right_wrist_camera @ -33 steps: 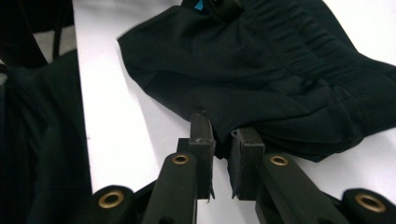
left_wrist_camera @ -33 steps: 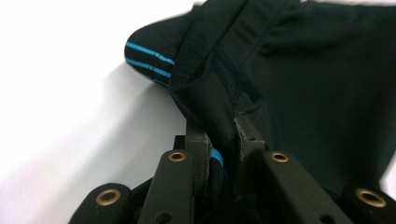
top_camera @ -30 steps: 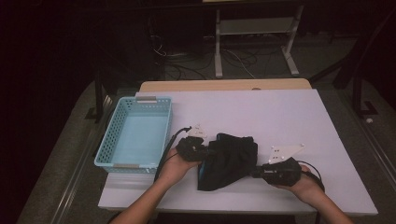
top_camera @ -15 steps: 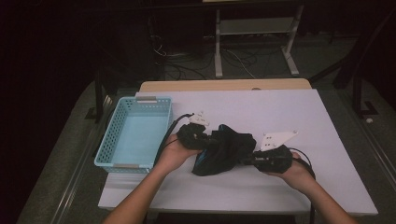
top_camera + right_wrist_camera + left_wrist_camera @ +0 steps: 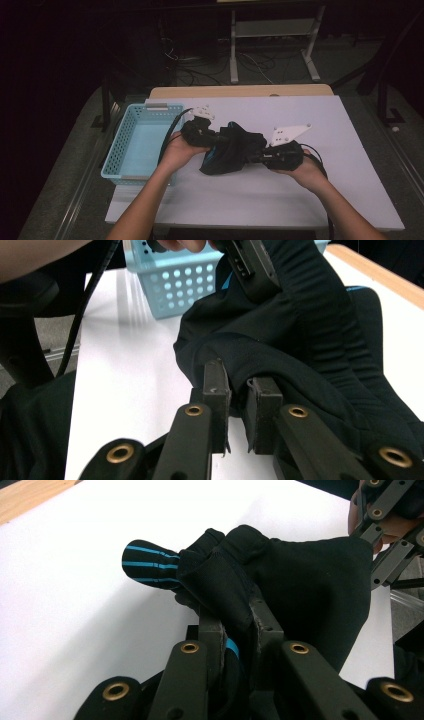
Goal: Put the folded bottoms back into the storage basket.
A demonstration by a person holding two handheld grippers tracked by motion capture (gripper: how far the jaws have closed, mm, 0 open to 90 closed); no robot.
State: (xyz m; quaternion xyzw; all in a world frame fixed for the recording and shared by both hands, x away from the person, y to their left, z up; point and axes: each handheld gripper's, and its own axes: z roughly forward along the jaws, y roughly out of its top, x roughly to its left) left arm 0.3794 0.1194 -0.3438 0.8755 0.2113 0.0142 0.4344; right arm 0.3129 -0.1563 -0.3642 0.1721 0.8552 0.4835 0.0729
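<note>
A black garment [image 5: 232, 150] with blue stripes is held above the white table [image 5: 350, 165], beside a blue basket [image 5: 137, 145]. One edge is pinched in the left gripper [image 5: 239, 615], the opposite edge in the right gripper [image 5: 237, 377], so the cloth is carried between them, apparently for folding or binning.

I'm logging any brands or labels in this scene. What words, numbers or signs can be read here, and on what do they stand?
None: no readable text on any item.
The black garment held between the left gripper and the right gripper shows blue stripes, no print.
The blue basket has plain perforated walls.
The white table carries no marks.
</note>
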